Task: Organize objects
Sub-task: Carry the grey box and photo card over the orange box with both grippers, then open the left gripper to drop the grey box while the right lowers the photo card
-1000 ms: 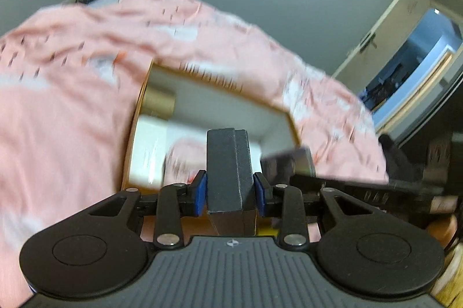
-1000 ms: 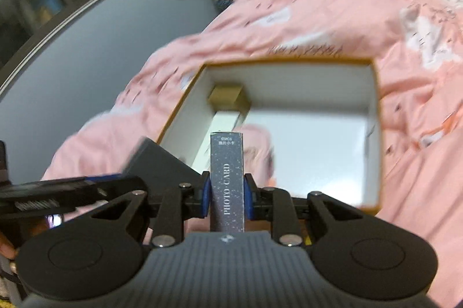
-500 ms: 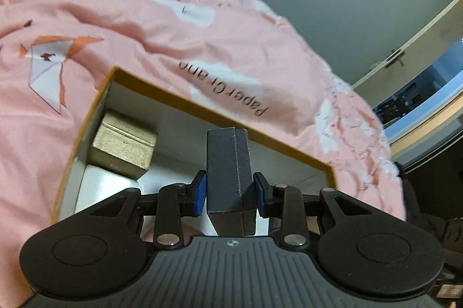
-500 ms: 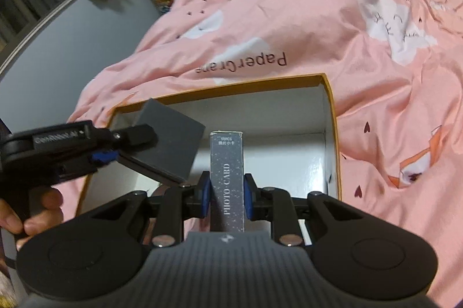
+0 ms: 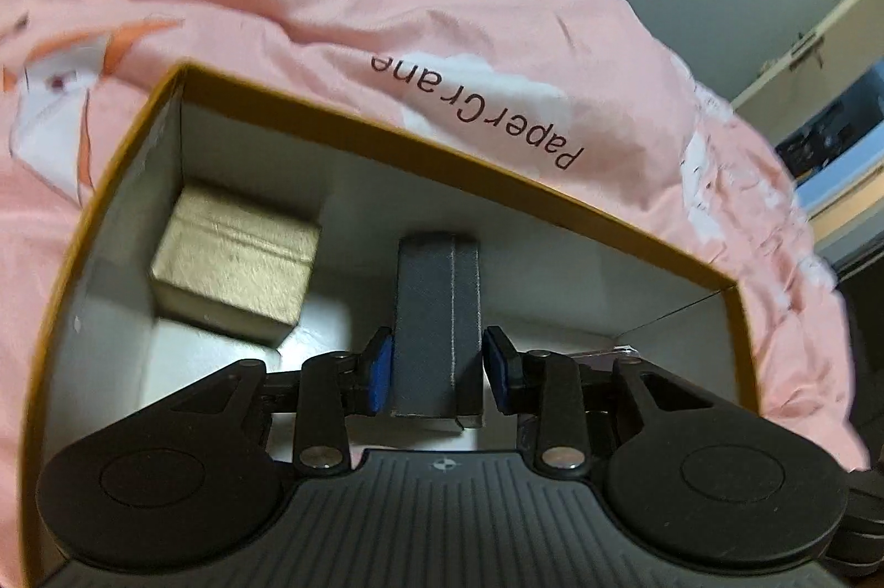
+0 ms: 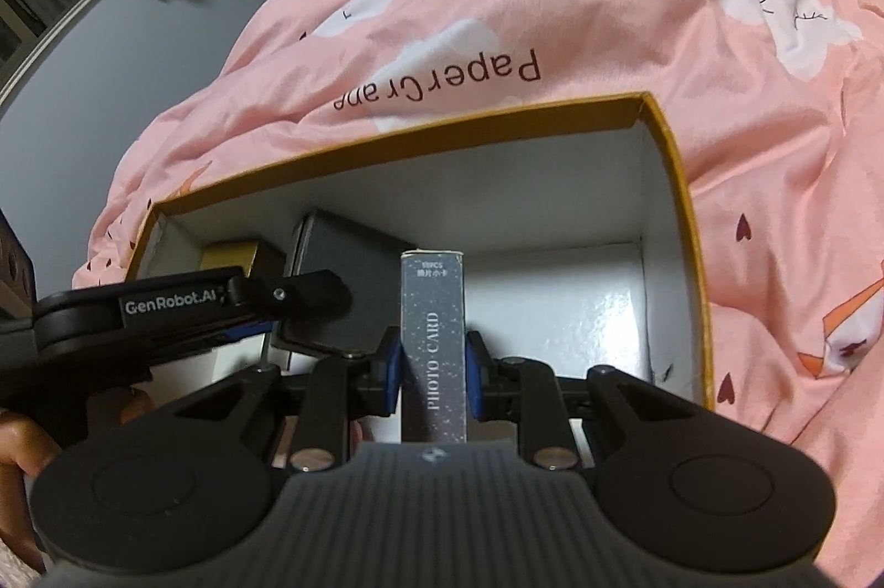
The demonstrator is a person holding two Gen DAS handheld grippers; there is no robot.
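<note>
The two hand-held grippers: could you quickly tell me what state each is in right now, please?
Left hand-held gripper: jaws just opened, pads off the dark grey box between them.
Right hand-held gripper: closed on the photo card box.

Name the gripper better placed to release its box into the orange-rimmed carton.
Left: the left gripper has just been opening its jaws around the dark grey box, low inside the carton; the right gripper clamps its speckled photo-card box.
</note>
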